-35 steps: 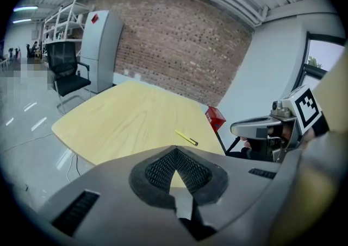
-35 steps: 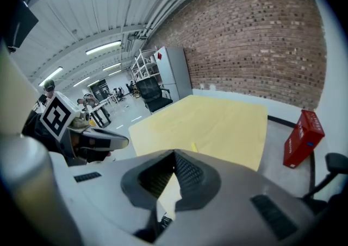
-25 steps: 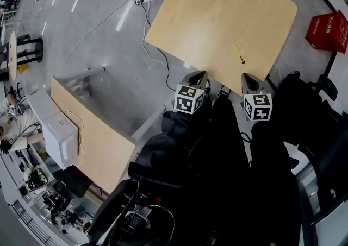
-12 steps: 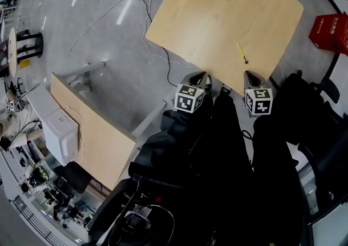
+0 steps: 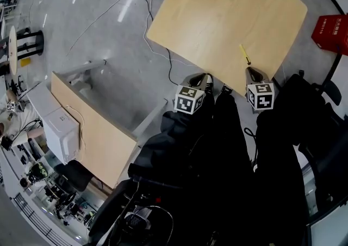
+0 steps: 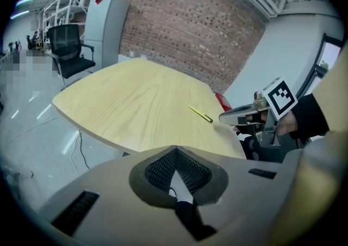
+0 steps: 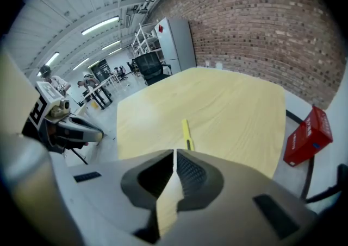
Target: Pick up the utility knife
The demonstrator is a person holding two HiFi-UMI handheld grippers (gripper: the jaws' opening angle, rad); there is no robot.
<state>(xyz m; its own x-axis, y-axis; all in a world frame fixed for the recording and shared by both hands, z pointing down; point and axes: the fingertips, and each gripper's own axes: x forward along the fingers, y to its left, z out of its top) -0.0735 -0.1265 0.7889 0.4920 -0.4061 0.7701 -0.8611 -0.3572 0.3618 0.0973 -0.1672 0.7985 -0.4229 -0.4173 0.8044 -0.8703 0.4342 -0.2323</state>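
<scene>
1. Table (image 5: 217,11): pale wood top with rounded corners, standing on a grey floor.
2. Utility knife (image 5: 243,53): slim, yellow, with a dark near end. It lay flat on the table close to the near edge, well apart from anything else on the top. In the right gripper view the utility knife (image 7: 186,132) lay just ahead of the jaws, slightly right of their seam.
3. Right gripper (image 5: 251,71): over the table's near edge, pointing at the knife. Its jaws (image 7: 175,152) were pressed together with nothing between them. Whether its tip touched the knife was not clear from the head view.
4. Left gripper (image 5: 203,79): off the table's near edge, beside the right one and well apart from the knife. Its jaws (image 6: 174,149) were clenched and empty.
5. Red box (image 5: 330,32): on the floor beyond the table's right side.
6. Second desk (image 5: 92,136): wood-topped, at lower left of the head view.
7. Cables (image 5: 157,44): trailing over the floor beside the table.
8. Brick wall (image 6: 185,27): behind the table.
</scene>
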